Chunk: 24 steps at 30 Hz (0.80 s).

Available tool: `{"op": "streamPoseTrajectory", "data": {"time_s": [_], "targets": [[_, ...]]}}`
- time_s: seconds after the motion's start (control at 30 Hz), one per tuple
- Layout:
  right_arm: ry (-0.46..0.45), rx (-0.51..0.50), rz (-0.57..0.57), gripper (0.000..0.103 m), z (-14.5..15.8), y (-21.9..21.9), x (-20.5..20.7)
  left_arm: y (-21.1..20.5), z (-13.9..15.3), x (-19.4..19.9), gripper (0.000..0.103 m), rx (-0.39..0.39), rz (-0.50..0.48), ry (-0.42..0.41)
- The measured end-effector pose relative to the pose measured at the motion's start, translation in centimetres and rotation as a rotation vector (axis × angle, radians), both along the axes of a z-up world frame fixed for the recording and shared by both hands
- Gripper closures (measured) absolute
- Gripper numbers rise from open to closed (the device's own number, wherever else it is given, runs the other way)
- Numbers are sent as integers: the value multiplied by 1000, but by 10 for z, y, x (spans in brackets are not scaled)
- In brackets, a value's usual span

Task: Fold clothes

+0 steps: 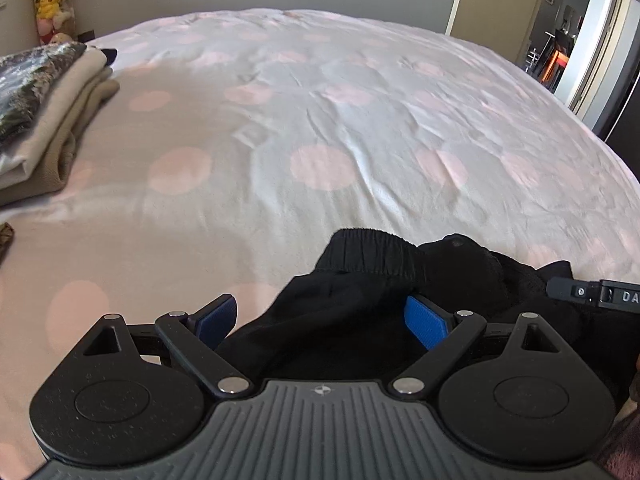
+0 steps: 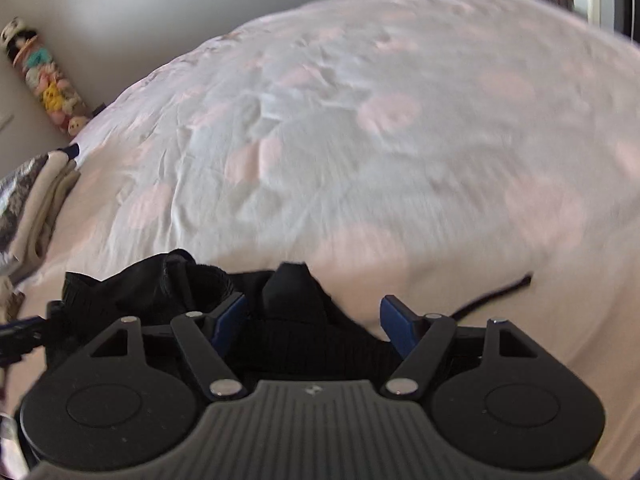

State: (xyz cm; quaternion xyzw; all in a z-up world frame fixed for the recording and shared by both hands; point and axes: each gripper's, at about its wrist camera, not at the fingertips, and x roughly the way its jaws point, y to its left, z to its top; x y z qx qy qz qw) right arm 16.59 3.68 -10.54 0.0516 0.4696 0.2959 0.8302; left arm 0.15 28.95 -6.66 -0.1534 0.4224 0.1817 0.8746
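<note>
A black garment with an elastic waistband (image 1: 360,280) lies bunched at the near edge of the bed. My left gripper (image 1: 320,320) is open, its blue pads (image 1: 424,322) wide apart on either side of the cloth. The right gripper's tip shows at the right edge of the left wrist view (image 1: 596,294). In the right wrist view the same black garment (image 2: 288,312) lies between the open blue pads (image 2: 394,324) of my right gripper (image 2: 312,322). A black drawstring (image 2: 492,292) trails to the right. The cloth under both gripper bodies is hidden.
The bed has a white cover with pink dots (image 1: 320,120). A stack of folded clothes (image 1: 44,120) lies at the left, also visible in the right wrist view (image 2: 36,208). Plush toys (image 1: 50,0) hang in the far left corner. An open doorway (image 1: 568,32) is at the far right.
</note>
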Motion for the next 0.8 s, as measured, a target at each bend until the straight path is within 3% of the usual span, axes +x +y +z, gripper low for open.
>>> {"op": "streamPoseTrajectory", "data": {"time_s": [0.03,0.1,0.13,0.2,0.27,0.4,0.53,0.8], "targets": [[8,13,-1,40,-1,0,-1,1,-3,1,55,-38,-2,-4],[-4,15,15,61,2,2,-6,3,-8,3,76,-126,-9,-13],[-14,12,22,64,3,4,-9,3,-10,2,80,-150,-7,-18],[-39,0,23,82,6,4,-14,0,-8,2,94,-127,-6,-17],[-48,16,12,89,10,-1,-17,-1,0,-2,101,-109,-9,-36],[-82,46,9,98,26,-6,-23,0,31,-13,103,-64,-19,-101],[-132,92,26,99,54,-6,-32,-1,75,-24,103,8,-15,-195],[-316,228,64,99,152,-3,-46,0,185,-66,103,196,22,-463]]}}
